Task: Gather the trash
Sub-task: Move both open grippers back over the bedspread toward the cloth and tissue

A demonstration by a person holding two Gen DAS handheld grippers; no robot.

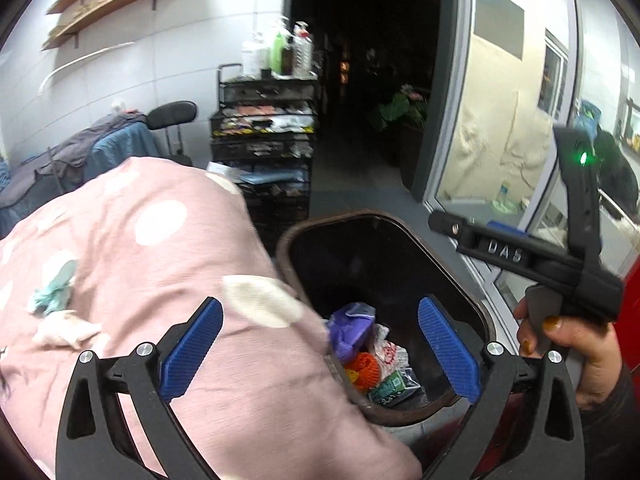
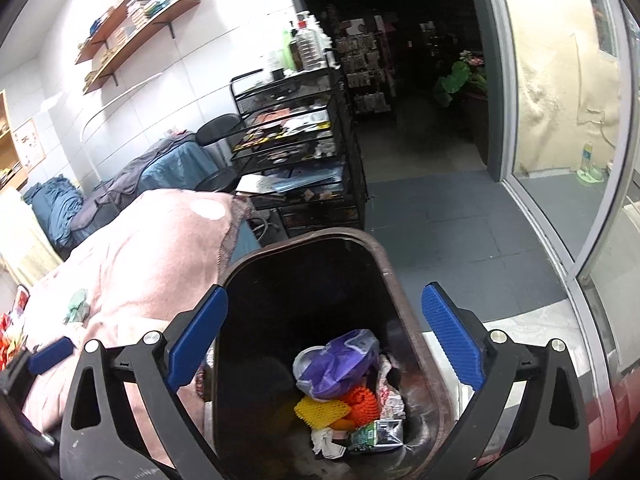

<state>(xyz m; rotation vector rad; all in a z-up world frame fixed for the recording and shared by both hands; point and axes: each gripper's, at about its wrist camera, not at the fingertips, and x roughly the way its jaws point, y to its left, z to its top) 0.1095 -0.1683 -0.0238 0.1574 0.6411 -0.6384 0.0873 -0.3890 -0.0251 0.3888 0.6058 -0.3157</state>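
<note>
A dark brown bin [image 1: 362, 214] stands beside a bed under a pink dotted blanket [image 1: 132, 240]. In the bin lie a purple bag [image 2: 340, 364], orange netting [image 2: 362, 398], yellow netting [image 2: 320, 410] and a green carton [image 2: 376, 436]. A teal scrap [image 1: 52, 290] and a white tissue [image 1: 66, 330] rest on the blanket. My left gripper [image 1: 320, 346] hangs open over the blanket's edge and the bin's near side, with nothing between its pads. My right gripper [image 2: 324, 340] stands open above the bin [image 2: 304, 237], also bare. A hand [image 1: 576, 344] grips its handle.
A black mesh cart [image 2: 296, 128] topped with bottles stands behind the bin. A dark doorway [image 2: 400, 60] opens beyond, with a glass door [image 2: 560, 100] to the right. There is a chair [image 1: 172, 114] draped with clothes on the left, and shelves [image 2: 136, 16] on the wall.
</note>
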